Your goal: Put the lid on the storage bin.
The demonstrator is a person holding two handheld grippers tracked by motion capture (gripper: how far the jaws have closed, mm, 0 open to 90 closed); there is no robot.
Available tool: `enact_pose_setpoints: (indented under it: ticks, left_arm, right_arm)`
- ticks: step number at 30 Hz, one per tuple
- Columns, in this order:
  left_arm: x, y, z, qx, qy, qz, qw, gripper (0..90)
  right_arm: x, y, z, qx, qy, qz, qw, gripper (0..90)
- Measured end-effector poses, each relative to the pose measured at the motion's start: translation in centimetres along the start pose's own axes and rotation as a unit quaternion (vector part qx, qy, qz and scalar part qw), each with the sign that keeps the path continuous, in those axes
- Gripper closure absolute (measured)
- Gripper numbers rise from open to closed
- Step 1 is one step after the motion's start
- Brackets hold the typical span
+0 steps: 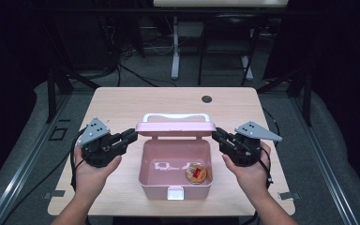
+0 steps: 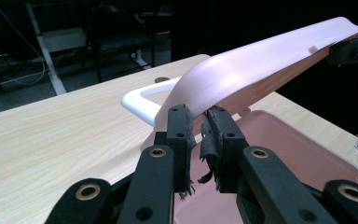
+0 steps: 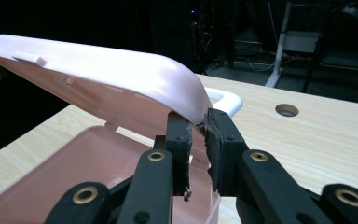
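Two grippers hold up the lid of a pink box

The box's far wall is hidden behind the raised lid, and the round gold-rimmed thing with a red middle in the pink plastic box is too small to make out. The box sits at the middle of the pale wood-grain table. The left gripper and right gripper each pinch one end of the smooth, curved lid, its white handle behind.

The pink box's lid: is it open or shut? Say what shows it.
Open. The lid is tilted up off the box, exposing its inside; both grippers pinch its ends.
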State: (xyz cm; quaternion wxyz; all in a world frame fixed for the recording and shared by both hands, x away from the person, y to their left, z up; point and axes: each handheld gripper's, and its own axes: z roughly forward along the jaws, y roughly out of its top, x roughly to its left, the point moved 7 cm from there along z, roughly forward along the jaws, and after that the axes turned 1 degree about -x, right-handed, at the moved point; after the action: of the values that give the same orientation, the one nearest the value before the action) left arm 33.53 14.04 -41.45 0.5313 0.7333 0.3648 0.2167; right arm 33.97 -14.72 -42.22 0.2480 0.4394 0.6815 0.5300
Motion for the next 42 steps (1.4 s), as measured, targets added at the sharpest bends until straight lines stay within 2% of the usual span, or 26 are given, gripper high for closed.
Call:
enact_pose_setpoints:
  ticks: [11,20,29,42]
  left_arm:
    - [-0.6,-0.6,-0.7,0.004,-0.005,0.002,1.0,80.3]
    - [-1.0,-1.1,-1.1,0.008,-0.008,0.003,0.9999,80.5]
    - [-1.3,-1.7,-1.4,0.013,-0.01,0.005,0.9999,80.7]
    - [-1.8,-2.9,-2.0,0.019,-0.016,0.004,0.9997,80.8]
  right_arm:
    - [0.0,-1.2,-0.6,-0.003,0.014,0.017,0.9998,81.8]
    - [0.1,-2.1,-1.3,0.0,0.019,0.021,0.9996,83.9]
    - [-0.4,-3.1,-1.8,0.002,0.013,0.024,0.9996,87.7]
    - [-2.2,-5.4,-1.7,0.015,-0.009,0.042,0.999,90.0]
